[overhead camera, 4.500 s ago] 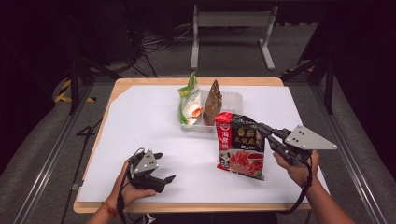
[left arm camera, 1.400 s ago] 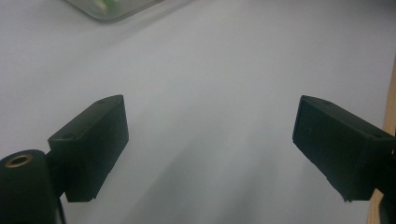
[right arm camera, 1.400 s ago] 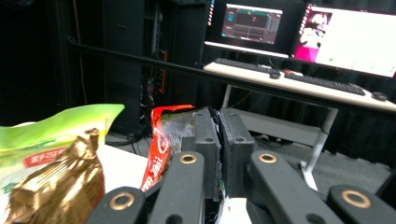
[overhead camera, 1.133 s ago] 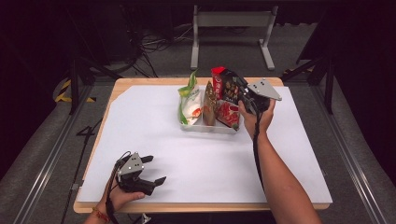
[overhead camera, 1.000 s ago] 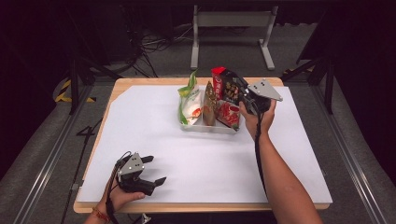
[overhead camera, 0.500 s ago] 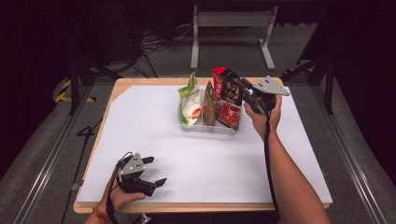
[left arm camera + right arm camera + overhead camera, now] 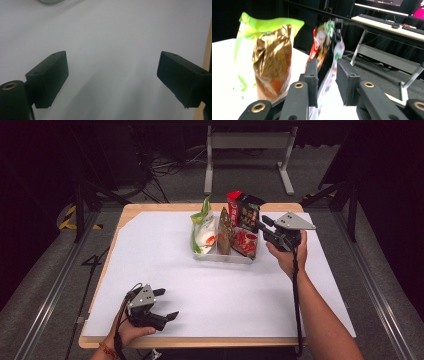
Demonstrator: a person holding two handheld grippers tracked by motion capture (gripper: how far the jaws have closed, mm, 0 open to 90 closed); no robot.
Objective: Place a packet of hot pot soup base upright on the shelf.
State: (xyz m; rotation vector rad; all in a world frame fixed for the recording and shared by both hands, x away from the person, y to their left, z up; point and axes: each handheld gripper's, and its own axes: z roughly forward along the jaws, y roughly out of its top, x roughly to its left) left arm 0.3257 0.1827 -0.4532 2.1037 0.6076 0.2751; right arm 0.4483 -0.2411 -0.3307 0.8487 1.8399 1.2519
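Two grippers, two jobs. My left gripper [image 7: 159, 306] idles at the near left of the table [image 7: 150, 250], jaws spread wide over bare white, out of the way. Across in the clear tray [image 7: 220, 256] stand a green packet [image 7: 203, 227], a gold pouch [image 7: 224, 231], then the red snack bag [image 7: 244, 222], upright at the right end. My right gripper [image 7: 262, 226] has just been opening; its pads [image 7: 312, 77] flank the bag's edge with a gap, letting go.

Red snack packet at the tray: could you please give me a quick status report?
Right tongs just opening, red snack packet between the jaws, upright in tray. Left tongs open, idle near front edge. Gold packet close alongside.
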